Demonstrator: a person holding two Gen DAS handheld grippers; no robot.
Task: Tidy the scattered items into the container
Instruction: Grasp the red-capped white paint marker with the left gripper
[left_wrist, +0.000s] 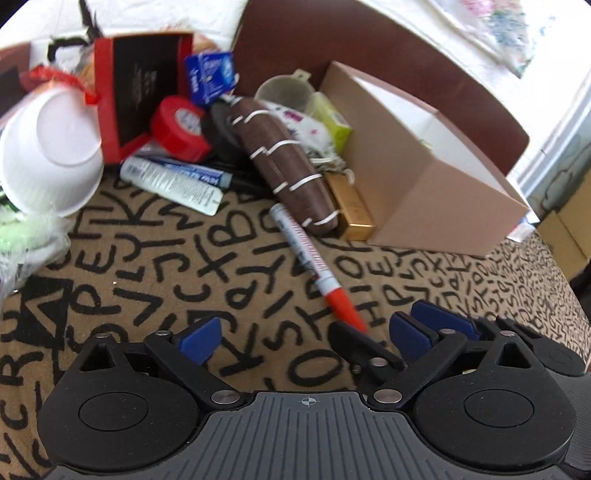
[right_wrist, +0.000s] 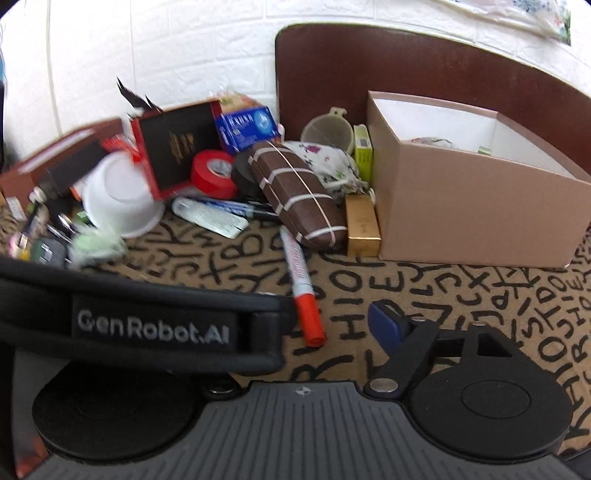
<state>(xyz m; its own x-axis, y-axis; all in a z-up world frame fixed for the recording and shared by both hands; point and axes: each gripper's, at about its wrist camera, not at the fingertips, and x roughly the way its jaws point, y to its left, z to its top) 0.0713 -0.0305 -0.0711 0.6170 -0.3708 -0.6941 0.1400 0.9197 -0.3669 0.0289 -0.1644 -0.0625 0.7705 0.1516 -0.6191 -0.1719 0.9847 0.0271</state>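
A white marker with a red cap (left_wrist: 314, 258) (right_wrist: 301, 280) lies on the lettered cloth, cap end toward me. My left gripper (left_wrist: 303, 332) is open and low over the cloth, with the cap tip just inside its right finger. My right gripper (right_wrist: 301, 328) is open. Its blue right pad (right_wrist: 384, 325) stands clear of the cap, and its left finger is hidden behind the left gripper's black body (right_wrist: 147, 325). The tan cardboard box (left_wrist: 436, 184) (right_wrist: 480, 210) stands open at the right. A brown banded case (left_wrist: 284, 162) (right_wrist: 295, 192) and a gold box (left_wrist: 354, 206) (right_wrist: 362, 225) lie beside it.
A pile sits at the back: white bowl (left_wrist: 48, 147), red tape roll (left_wrist: 181, 127), toothpaste tube (left_wrist: 173, 181), red-and-black box (left_wrist: 140, 92), blue carton (left_wrist: 210, 75), clear cup (left_wrist: 284, 90), floral pouch (left_wrist: 314, 133). A brown chair back (right_wrist: 406, 66) rises behind the box. Bare lettered cloth (left_wrist: 147, 266) lies near me.
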